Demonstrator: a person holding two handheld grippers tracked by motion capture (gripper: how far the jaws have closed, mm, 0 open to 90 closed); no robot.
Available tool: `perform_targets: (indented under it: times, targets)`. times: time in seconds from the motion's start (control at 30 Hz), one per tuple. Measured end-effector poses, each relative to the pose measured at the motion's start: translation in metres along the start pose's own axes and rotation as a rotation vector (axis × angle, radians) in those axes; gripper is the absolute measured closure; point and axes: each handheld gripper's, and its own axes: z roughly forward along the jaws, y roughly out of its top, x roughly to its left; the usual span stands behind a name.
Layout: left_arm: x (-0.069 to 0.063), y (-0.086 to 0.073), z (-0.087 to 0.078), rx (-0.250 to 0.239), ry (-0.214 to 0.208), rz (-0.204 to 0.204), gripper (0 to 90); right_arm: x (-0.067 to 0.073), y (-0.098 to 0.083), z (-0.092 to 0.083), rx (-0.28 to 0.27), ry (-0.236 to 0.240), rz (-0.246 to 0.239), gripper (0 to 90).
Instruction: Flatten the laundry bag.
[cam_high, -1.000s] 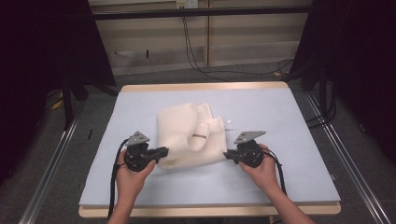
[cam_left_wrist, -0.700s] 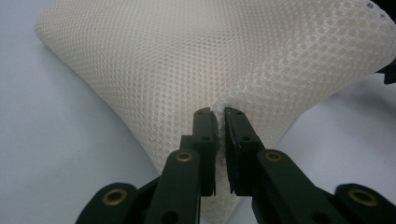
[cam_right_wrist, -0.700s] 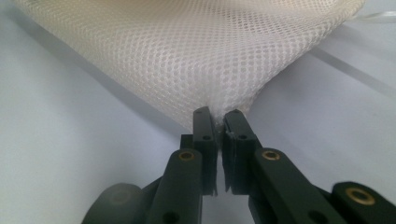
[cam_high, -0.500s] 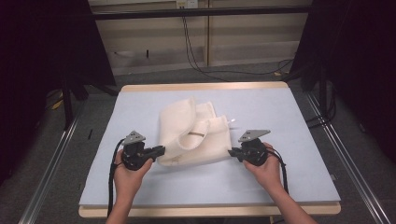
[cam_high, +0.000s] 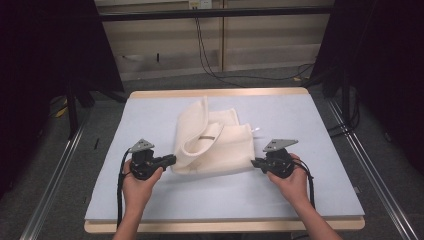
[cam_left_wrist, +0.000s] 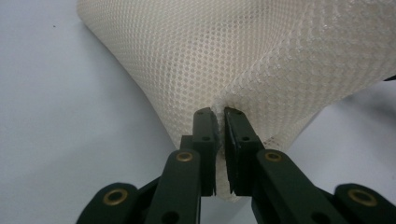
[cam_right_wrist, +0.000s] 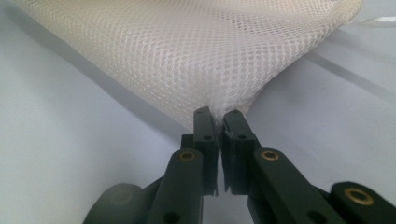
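We have the cream mesh bag (cam_high: 212, 145) mid-worktop (cam_high: 300, 200) — left hand-held gripper (cam_high: 170, 160) and right hand-held gripper (cam_high: 256, 162) each clamped on a near corner, its long near edge spanning between them.

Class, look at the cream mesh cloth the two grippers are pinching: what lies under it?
Under the mesh cloth lies the pale blue table mat, visible all round it. The left gripper and right gripper pinch its near corners. Whatever else the folds cover stays hidden.
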Motion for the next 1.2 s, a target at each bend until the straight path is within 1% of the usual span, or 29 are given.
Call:
perform_targets:
  times: [0.07,0.13,0.23,0.27,0.3,0.33,0.37,0.4,0.43,0.47,0.53,0.6,0.63,0.67,0.83,0.87,1.07,1.13,1.17,1.2]
  targets:
    - [0.002,0.000,0.001,0.006,-0.003,0.003,83.8,-0.001,-0.002,-0.002,0.000,-0.005,0.004,85.2]
    - [0.001,0.001,0.003,-0.004,-0.001,-0.004,83.8,-0.001,-0.003,-0.003,-0.002,-0.008,0.006,85.1]
    - [0.002,0.001,0.005,-0.004,-0.002,-0.005,83.8,-0.001,-0.004,-0.005,-0.002,-0.011,0.010,85.1]
    - [0.003,0.002,0.005,0.001,-0.004,0.003,83.8,-0.001,-0.005,-0.005,-0.006,-0.008,0.008,85.1]
    - [0.003,0.002,0.006,-0.006,-0.002,-0.004,83.7,0.000,-0.006,-0.006,0.004,-0.009,0.022,85.1]
    - [0.003,0.003,0.007,-0.008,0.000,-0.006,83.7,0.000,-0.006,-0.007,-0.003,-0.014,0.013,85.2]
    - [0.003,0.003,0.007,-0.001,0.000,0.002,83.8,-0.001,-0.007,-0.007,-0.008,-0.013,0.007,85.1]
    - [0.003,0.004,0.008,-0.007,0.001,-0.003,83.8,-0.001,-0.007,-0.009,-0.001,-0.020,0.019,85.1]
    - [0.003,0.004,0.009,-0.005,0.001,0.002,83.8,-0.002,-0.008,-0.010,-0.007,-0.020,0.015,85.2]
    - [0.004,0.004,0.010,-0.008,0.001,0.002,83.8,-0.002,-0.009,-0.011,-0.005,-0.021,0.021,85.2]
    - [0.003,0.004,0.011,-0.020,0.009,-0.010,83.8,-0.003,-0.011,-0.014,-0.012,-0.029,0.025,85.2]
    - [0.004,0.005,0.011,-0.017,0.010,-0.010,83.8,-0.003,-0.012,-0.014,-0.007,-0.032,0.032,85.2]
    - [0.005,0.005,0.011,-0.017,0.015,-0.008,83.8,-0.003,-0.013,-0.015,-0.011,-0.033,0.022,85.1]
    - [0.005,0.005,0.011,-0.019,0.024,-0.005,83.8,-0.003,-0.013,-0.015,-0.012,-0.035,0.023,85.1]
    - [0.007,0.005,0.011,-0.012,0.026,0.000,83.8,-0.003,-0.014,-0.016,-0.011,-0.032,0.031,85.1]
    - [0.006,0.005,0.011,-0.015,0.029,-0.006,83.8,-0.003,-0.015,-0.016,-0.013,-0.033,0.033,85.1]
    - [0.008,0.004,0.011,-0.013,0.038,-0.010,83.8,-0.004,-0.015,-0.015,-0.018,-0.025,0.033,85.1]
    - [0.009,0.003,0.010,-0.017,0.033,-0.016,83.8,-0.004,-0.015,-0.015,-0.017,-0.024,0.032,85.0]
    - [0.010,0.003,0.010,-0.013,0.037,-0.012,83.8,-0.004,-0.015,-0.015,-0.018,-0.024,0.030,85.0]
    - [0.010,0.003,0.010,-0.018,0.036,-0.019,83.8,-0.004,-0.015,-0.015,-0.019,-0.024,0.029,85.0]
